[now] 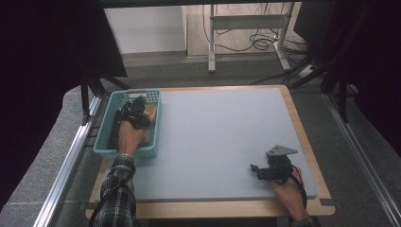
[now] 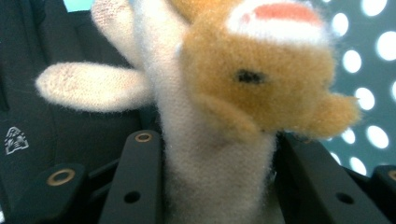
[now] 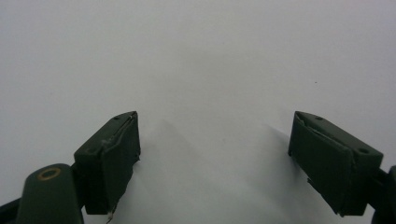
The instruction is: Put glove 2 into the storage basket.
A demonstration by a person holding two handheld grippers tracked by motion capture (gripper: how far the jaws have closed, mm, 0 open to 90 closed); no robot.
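The left gripper (image 1: pixel 137 109) is down inside the light blue plastic basket with small holes (image 1: pixel 109 106). Its two black jaws squeeze the cream middle of a soft furry toy animal, tan and cream with a small black eye (image 2: pixel 219 107). In the left gripper view the toy stands right between the jaws, its tan head just above them and a cream arm sticking out to one side. The basket's wall with its round holes is close behind the toy.

The right gripper (image 1: pixel 260 171) is low over the flat pale grey mat (image 1: pixel 213 137), well apart from the basket. Its jaws are spread wide with nothing between them. The mat lies on a wooden table (image 1: pixel 302 137).
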